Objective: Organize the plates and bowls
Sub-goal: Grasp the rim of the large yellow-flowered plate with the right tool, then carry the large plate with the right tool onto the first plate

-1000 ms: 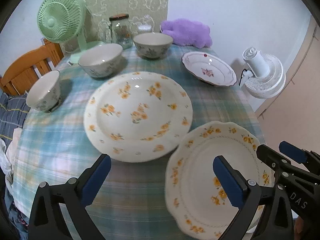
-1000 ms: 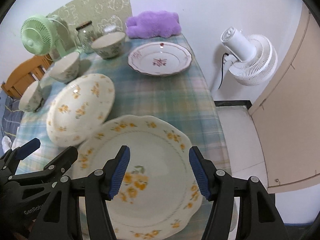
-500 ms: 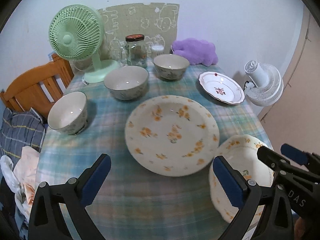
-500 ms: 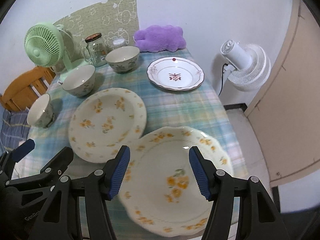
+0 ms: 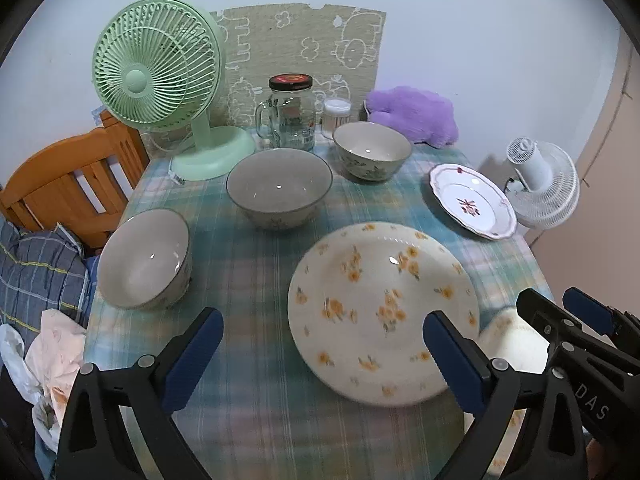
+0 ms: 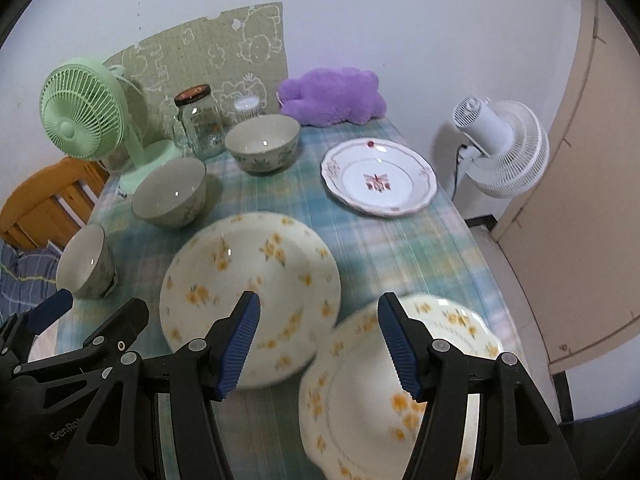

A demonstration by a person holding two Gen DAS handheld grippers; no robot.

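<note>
On the plaid tablecloth (image 5: 256, 276), the big round plate with yellow flowers (image 5: 380, 308) lies flat, ahead of both grippers and partly behind the inner fingers of each. The left gripper (image 5: 320, 360) hangs above the near edge of the table with its jaws spread wide and nothing between them. The right gripper (image 6: 320, 344) is likewise wide open; the scalloped yellow-flowered plate (image 6: 400, 392) lies under and just ahead of its right finger, at the near right corner of the table, its rim close beside the round plate. Three bowls stand farther back: the nearest bowl (image 5: 142, 258) at left, the middle bowl (image 5: 279, 188), and the far bowl (image 5: 372, 151). A red-patterned plate (image 6: 378, 177) rests at the far right.
</note>
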